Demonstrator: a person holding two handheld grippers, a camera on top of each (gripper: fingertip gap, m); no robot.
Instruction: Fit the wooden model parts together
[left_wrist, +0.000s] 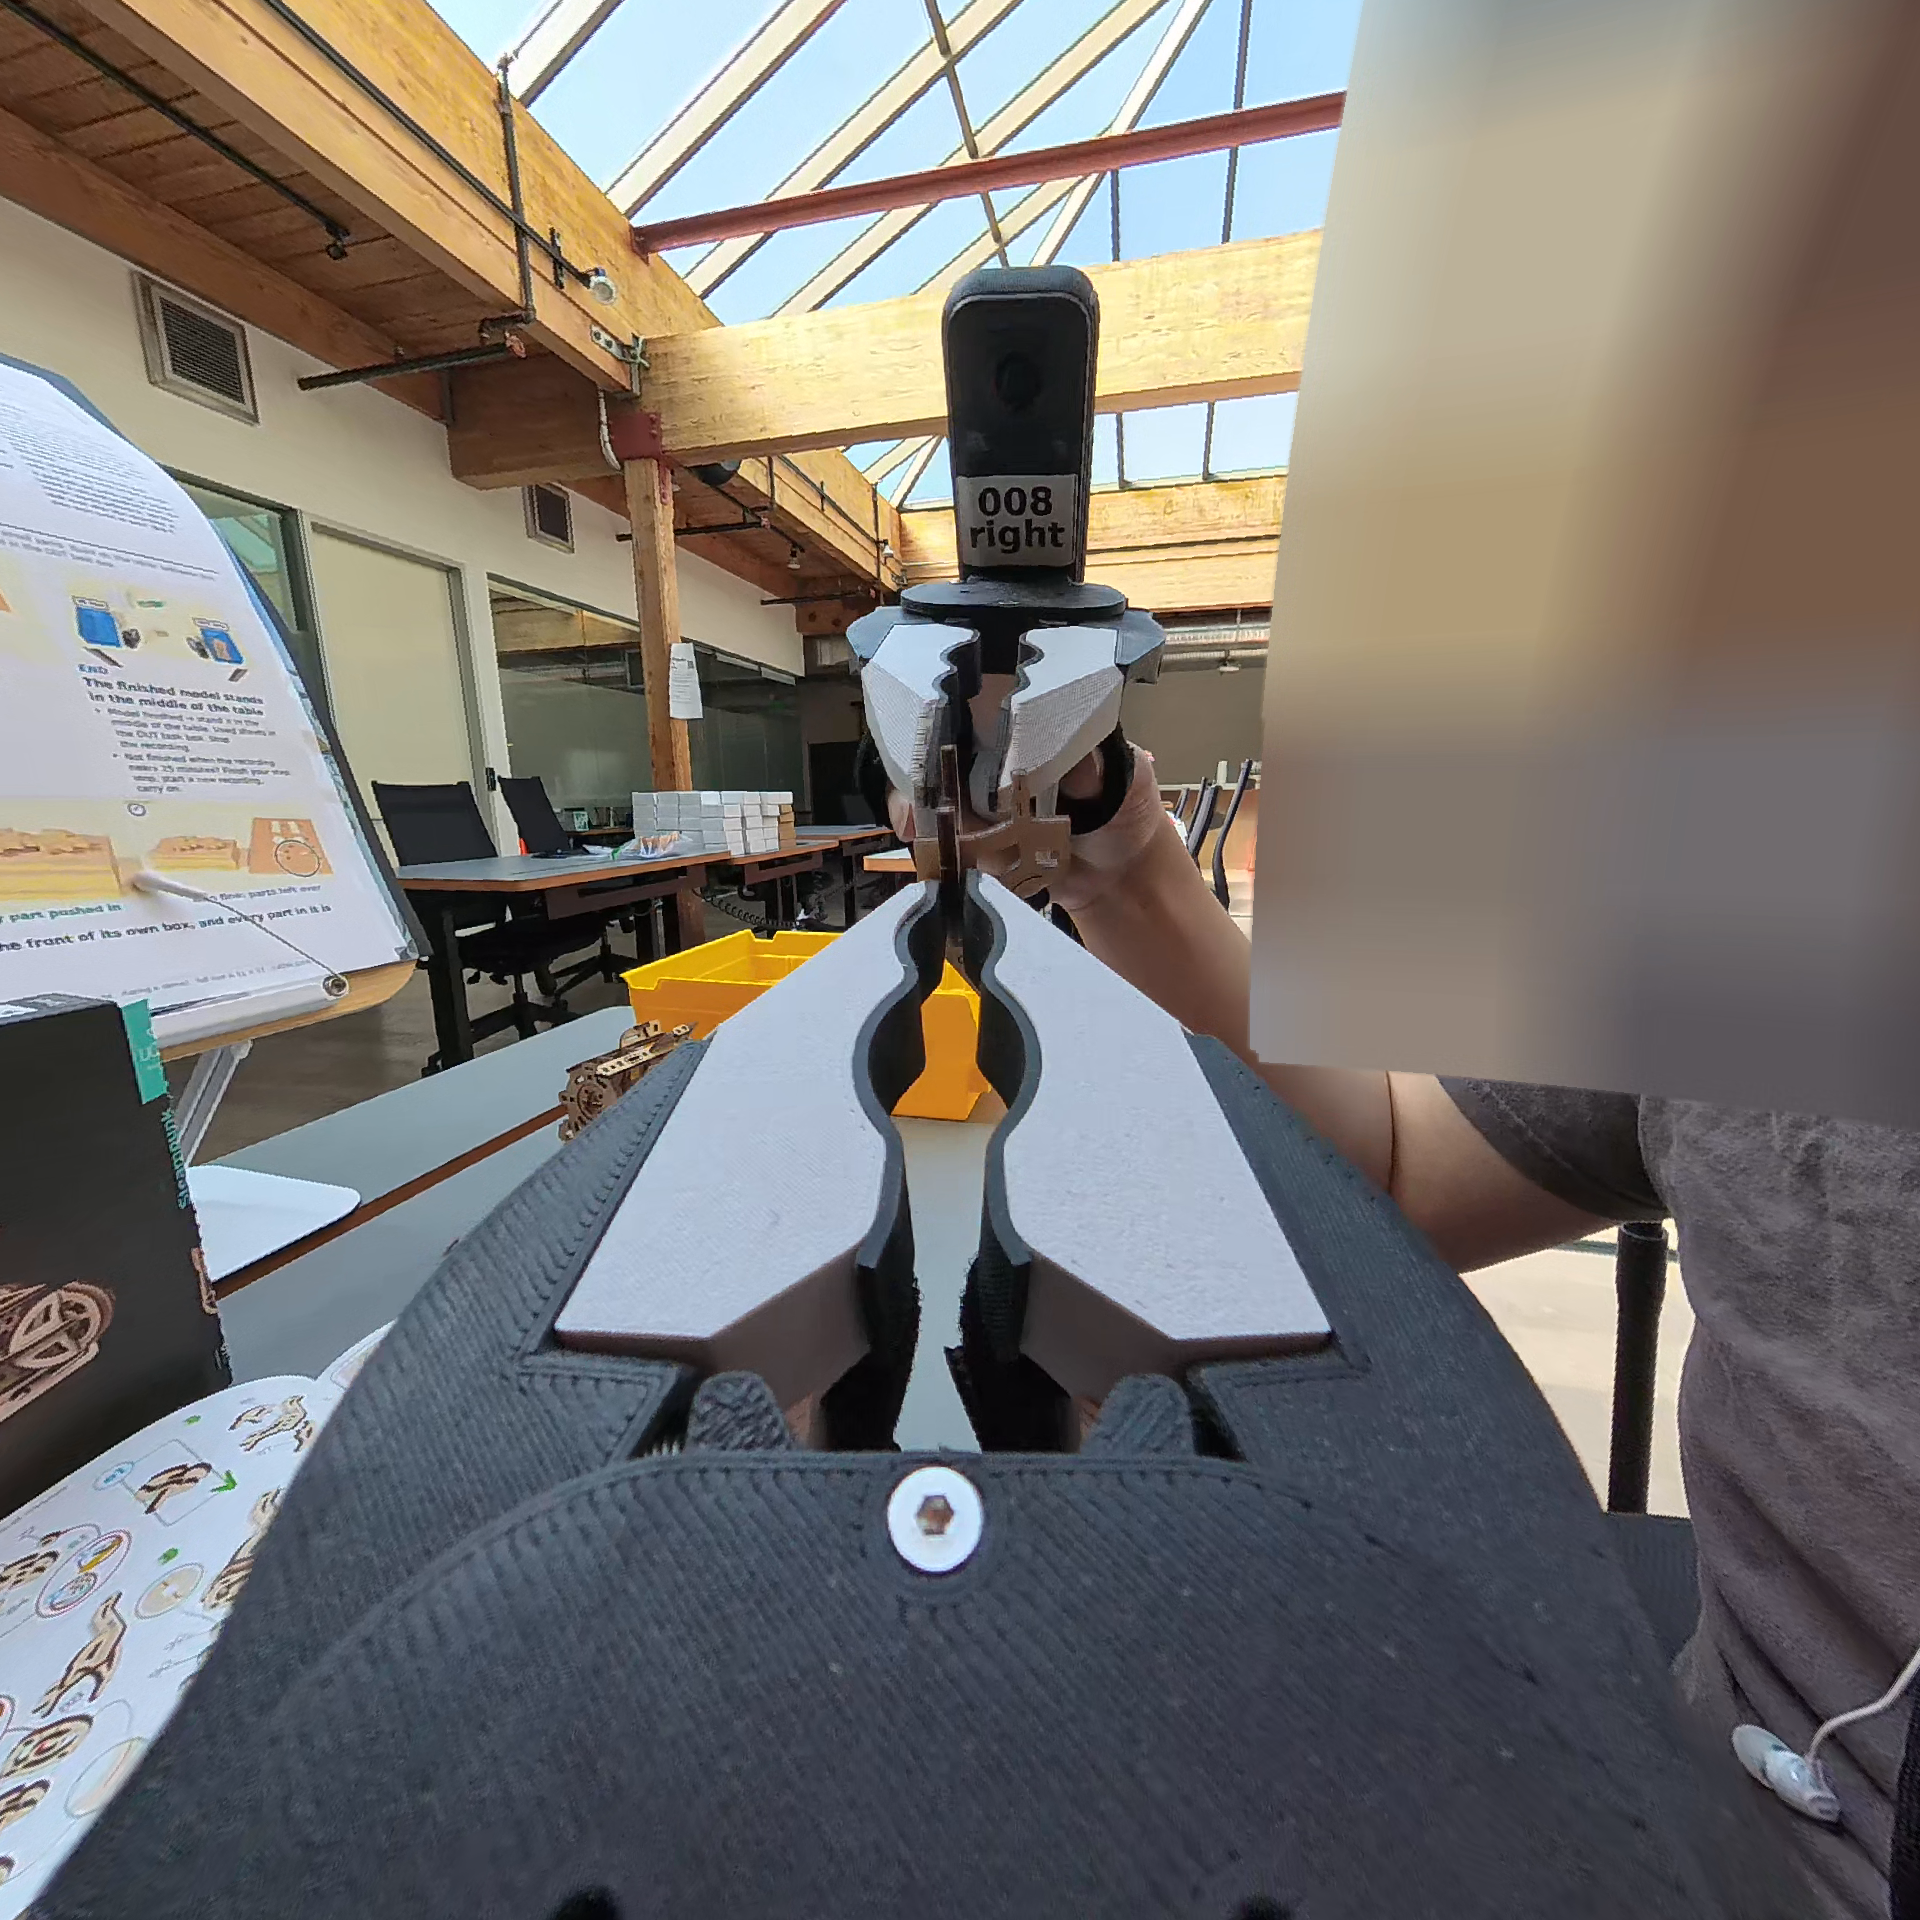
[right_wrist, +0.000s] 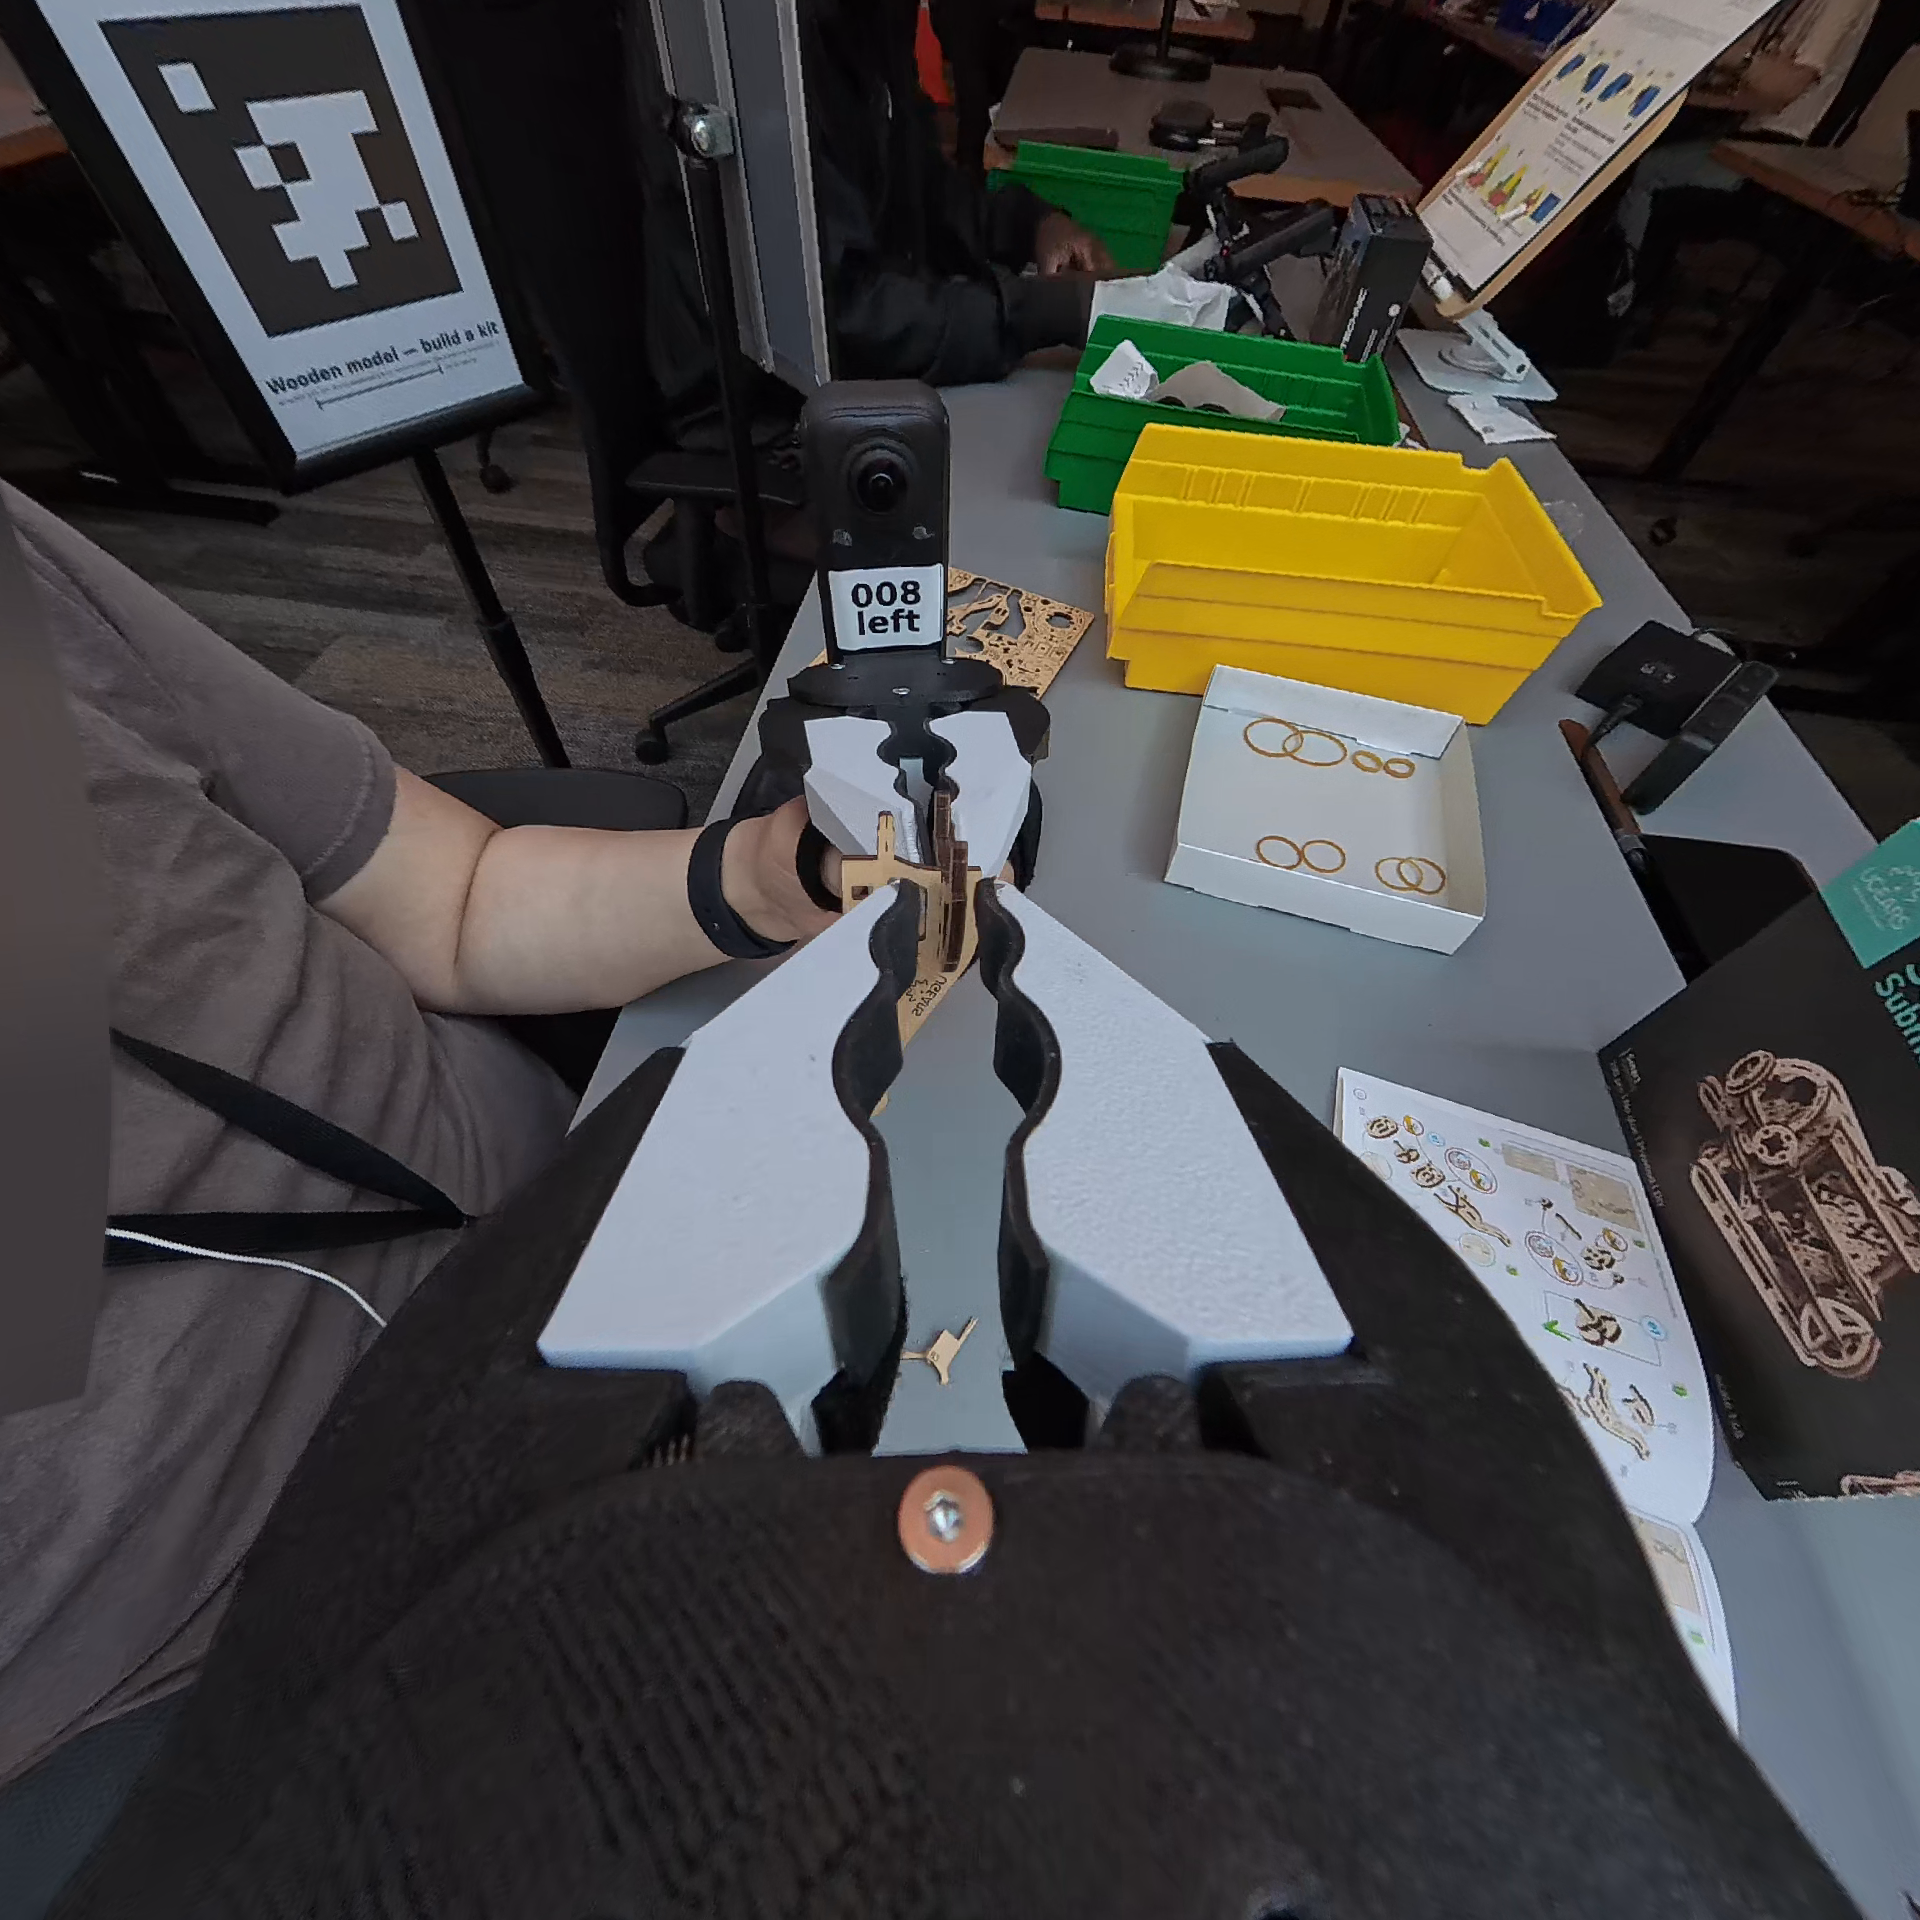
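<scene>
Grippers, L (left_wrist: 948, 904) & R (right_wrist: 940, 914), tip-to-tip, clamping wooden parts (right_wrist: 920, 883).

- We've got two little laser-cut wooden parts (right_wrist: 940, 883) held up in the air, meeting right where the two sets of tips come together.
- One's a thin dark-edged slat (left_wrist: 948, 821), standing upright and seen edge-on.
- The other's a paler cross-shaped piece with notched tabs (left_wrist: 1029, 842), crossing the slat; we can't tell whether it's fully seated.
- A tiny loose wooden bit (right_wrist: 943, 1351) lies flat on the near part of the grey table.
</scene>
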